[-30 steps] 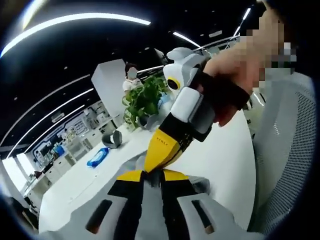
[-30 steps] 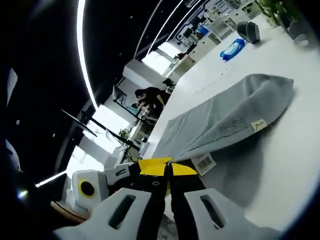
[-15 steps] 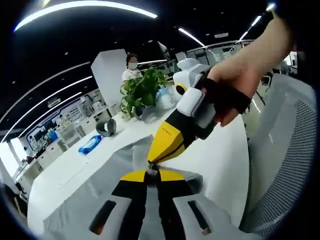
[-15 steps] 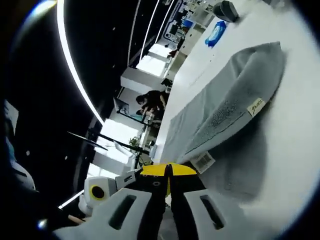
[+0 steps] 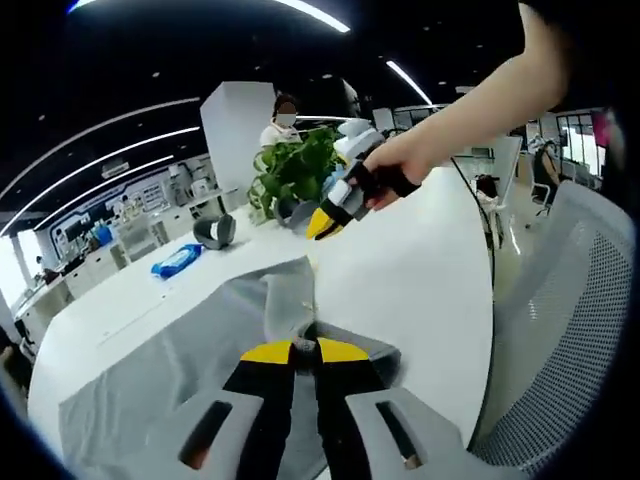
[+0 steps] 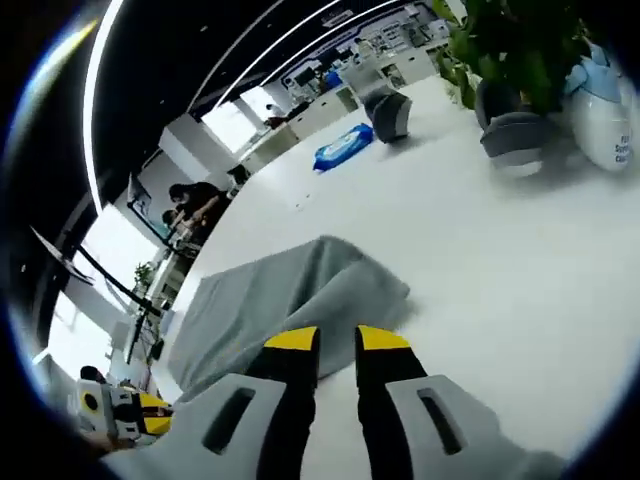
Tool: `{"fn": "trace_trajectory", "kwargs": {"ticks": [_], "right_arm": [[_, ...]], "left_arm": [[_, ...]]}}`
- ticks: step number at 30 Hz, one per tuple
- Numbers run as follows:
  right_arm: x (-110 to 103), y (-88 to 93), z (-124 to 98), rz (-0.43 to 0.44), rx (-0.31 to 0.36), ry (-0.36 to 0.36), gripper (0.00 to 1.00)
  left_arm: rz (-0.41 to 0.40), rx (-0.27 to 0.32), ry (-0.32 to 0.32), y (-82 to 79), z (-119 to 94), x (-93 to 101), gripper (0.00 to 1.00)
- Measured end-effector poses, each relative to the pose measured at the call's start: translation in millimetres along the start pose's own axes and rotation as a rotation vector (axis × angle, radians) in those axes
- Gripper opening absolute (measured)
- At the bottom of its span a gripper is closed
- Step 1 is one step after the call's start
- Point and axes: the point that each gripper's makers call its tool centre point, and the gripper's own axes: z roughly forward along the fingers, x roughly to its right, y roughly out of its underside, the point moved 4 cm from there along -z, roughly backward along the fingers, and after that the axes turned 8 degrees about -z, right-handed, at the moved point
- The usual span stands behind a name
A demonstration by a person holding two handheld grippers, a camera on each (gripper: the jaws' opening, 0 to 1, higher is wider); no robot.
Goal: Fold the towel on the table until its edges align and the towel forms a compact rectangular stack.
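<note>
A grey towel lies spread on the white table, with one part pulled up in a ridge in front of my left gripper. Its jaws are shut, pinching the towel's cloth at the tips. A hand holds my right gripper in the air above the table beyond the towel, apart from it. In the right gripper view my right gripper stands open with nothing between its jaws, and the towel lies just ahead, one corner humped. The left gripper shows at the towel's near edge.
A potted plant stands at the table's far end, with a white bottle beside it. A blue wipes pack and a grey roll lie behind the towel. A mesh chair stands by the table's edge on the right.
My right gripper has let go of the towel's corner, opened and pulled away toward the plant. The lifted part of the towel has dropped onto the table. My left gripper keeps its hold.
</note>
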Motion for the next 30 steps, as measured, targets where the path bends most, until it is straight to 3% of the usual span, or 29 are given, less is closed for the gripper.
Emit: {"fn": "trace_trajectory", "kwargs": {"ticks": [6,9,12,15,19,20,24,27,30], "right_arm": [[30,5.4,33,0.035,-0.069,0.048,0.12],[37,2.1,48,0.181,-0.021,0.025,0.10],[51,2.3,56,0.234,-0.005,0.028,0.08],[64,4.5,59,0.229,-0.017,0.041,0.01],[72,0.8,58,0.213,0.021,0.063,0.13],[68,-0.9,58,0.205,0.035,0.031,0.15],[62,-2.1,60,0.202,0.062,-0.002,0.12],[59,3.6,64,0.181,0.041,0.006,0.04],[58,7.1,68,0.205,0.045,-0.006,0.03]], "left_arm": [[-0.025,-0.014,0.012,4.9,1,0.6,0.07],[-0.036,-0.018,0.021,6.7,1,1.0,0.07],[-0.051,-0.024,0.035,8.7,2,3.2,0.07],[-0.064,-0.031,0.048,10.9,2,4.6,0.07],[-0.068,-0.044,0.063,12.5,3,8.1,0.07],[-0.068,-0.047,0.067,13.1,3,8.8,0.07],[-0.078,-0.053,0.076,15.7,4,10.5,0.07],[-0.079,-0.059,0.076,17.3,4,10.6,0.07],[-0.086,-0.072,0.075,20.3,3,9.5,0.07]]}}
